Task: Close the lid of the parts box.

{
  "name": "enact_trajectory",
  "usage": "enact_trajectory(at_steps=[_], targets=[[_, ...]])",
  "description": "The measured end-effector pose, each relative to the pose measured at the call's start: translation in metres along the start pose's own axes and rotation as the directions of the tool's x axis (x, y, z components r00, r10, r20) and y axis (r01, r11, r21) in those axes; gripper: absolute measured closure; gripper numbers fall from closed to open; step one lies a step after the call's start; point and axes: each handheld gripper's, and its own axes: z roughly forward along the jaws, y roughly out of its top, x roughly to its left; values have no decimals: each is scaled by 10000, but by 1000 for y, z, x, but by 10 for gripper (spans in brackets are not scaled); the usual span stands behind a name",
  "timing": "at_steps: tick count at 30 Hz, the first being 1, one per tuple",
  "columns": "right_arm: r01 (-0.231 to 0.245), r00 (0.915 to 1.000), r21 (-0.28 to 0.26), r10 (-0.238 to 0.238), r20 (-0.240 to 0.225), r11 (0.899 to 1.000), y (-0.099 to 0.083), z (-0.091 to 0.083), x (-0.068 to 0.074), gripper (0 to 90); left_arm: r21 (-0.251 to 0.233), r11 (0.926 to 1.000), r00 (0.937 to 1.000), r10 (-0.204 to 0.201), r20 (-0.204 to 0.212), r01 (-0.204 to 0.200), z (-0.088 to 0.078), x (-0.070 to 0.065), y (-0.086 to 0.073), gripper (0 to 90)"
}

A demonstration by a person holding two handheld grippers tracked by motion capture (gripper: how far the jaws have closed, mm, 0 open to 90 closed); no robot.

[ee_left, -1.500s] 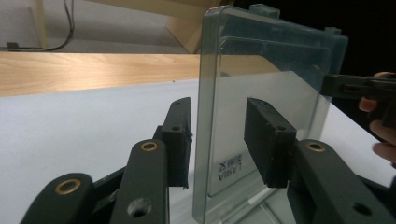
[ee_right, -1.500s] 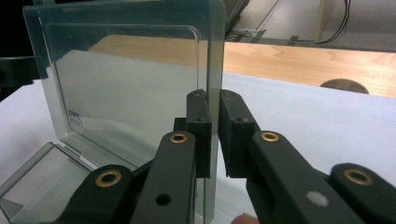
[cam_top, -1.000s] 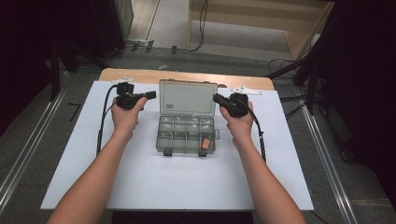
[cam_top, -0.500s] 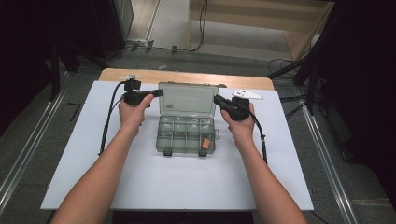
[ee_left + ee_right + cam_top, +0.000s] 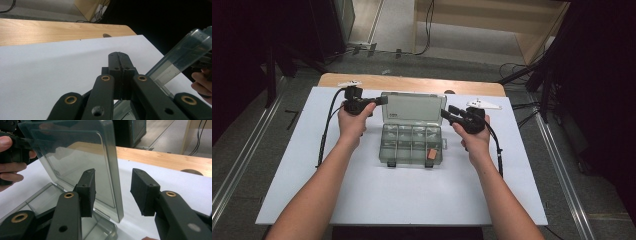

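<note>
We keep the left gripper closed empty beside the lid to prop it up. The right gripper has just been opening, its pads clear of the lid's edge, leaving the compartment box open on the counter.

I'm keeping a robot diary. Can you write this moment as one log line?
box: open, lid up | left gripper: shut beside lid | right gripper: fingers just opening, lid edge between, not pressed

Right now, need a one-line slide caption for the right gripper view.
Right gripper, jaws just opening, straddles the edge of the clear box's raised lid above the white table.
</note>
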Motion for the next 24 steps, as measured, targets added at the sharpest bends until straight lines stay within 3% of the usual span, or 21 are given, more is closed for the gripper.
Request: enact_trajectory(at_steps=[7, 13, 20, 24], targets=[[-19, 9998, 99, 21, -177, 9999, -6, -14, -9, 582, -90, 9999, 10000, 100, 7, -99, -2, -4, -1, 899], [-376, 9989, 142, 372, 282, 9992, -4, -18, -14, 752, -89, 9996, 9995, 278, 122, -277, -4, -10, -1, 899], [-612, 9975, 29, 610, 347, 9981, 2, -14, -9, 873, -170, 9988, 9988, 463, 166, -461, -7, -15, -4, 899], [-587, 9977, -11, 587, 327, 9983, 4, -13, -5, 879, -188, 9985, 9985, 511, 175, -508, -10, -17, -7, 899]])
